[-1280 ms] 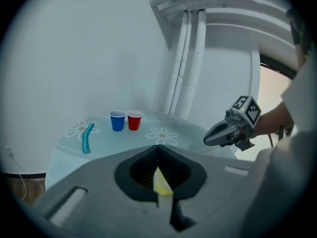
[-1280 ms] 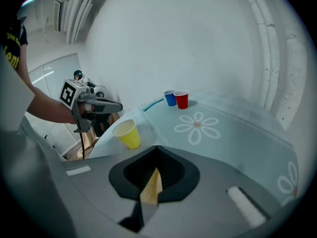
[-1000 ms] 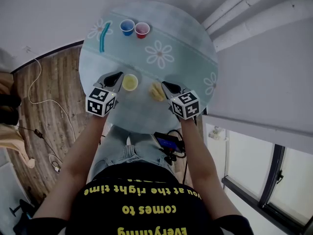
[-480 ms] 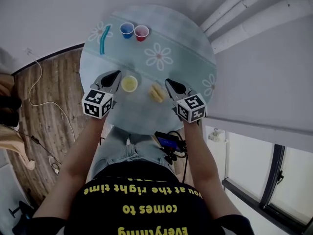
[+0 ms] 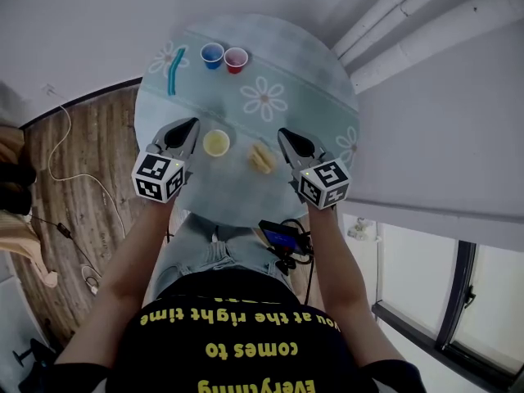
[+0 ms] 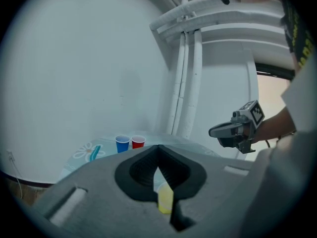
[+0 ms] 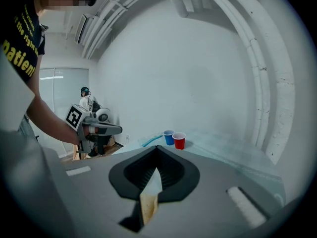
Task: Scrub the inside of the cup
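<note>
On the round flowered table a small yellow cup stands near the front, upright and open at the top. A yellowish sponge lies just to its right. My left gripper hovers left of the cup, shut and empty. Right of the sponge, my right gripper is also shut and empty. The left gripper view shows the cup below its closed jaws. In the right gripper view the sponge shows beneath closed jaws. Neither gripper touches either thing.
A blue cup and a red cup stand together at the table's far side, with a teal brush lying to their left. White pipes run along the wall on the right. A dark device with cables sits below the table's near edge.
Both grippers have risen above the table and drawn slightly apart. The yellow cup and the sponge stay where they were.
</note>
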Available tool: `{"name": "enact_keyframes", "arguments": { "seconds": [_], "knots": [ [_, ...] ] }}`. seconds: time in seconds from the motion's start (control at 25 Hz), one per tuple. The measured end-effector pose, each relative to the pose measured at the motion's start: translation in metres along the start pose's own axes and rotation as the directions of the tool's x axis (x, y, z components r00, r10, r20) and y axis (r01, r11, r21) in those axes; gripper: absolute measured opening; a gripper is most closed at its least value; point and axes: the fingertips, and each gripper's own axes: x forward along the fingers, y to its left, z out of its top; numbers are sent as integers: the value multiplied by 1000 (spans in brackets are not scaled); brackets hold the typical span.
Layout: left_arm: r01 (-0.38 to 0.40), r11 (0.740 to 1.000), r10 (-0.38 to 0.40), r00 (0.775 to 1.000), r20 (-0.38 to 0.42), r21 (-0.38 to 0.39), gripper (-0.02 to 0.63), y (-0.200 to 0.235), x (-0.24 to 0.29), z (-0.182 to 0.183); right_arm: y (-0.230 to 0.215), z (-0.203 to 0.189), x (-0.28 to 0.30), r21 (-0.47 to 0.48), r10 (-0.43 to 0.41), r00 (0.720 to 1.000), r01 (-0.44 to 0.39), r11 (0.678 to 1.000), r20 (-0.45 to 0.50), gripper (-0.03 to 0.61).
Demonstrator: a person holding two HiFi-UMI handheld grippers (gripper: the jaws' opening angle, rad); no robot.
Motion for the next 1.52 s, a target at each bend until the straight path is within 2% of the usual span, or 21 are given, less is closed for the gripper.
{"name": "enact_keyframes", "arguments": {
  "seconds": [0.44,0.6,1.0,1.16,1.52],
  "knots": [
    [3,999,-6,994,112,34,0,-5,-21,37,15,42,-12,-46,-18,995,23,999,101,6],
    [9,998,-18,987,158,57,0,-11,-30,55,21,60,-22,-36,-22,987,28,999,158,6],
    [7,999,-20,957,289,43,0,-11,-51,99,29,96,-51,-20,-48,961,56,998,273,6],
    [3,997,-28,952,305,81,0,-11,-60,103,34,105,-60,-2,-61,949,64,998,308,6],
    [-17,994,-19,947,321,110,0,-14,-76,108,39,118,-78,-12,-93,941,102,995,325,6]
  ]
}}
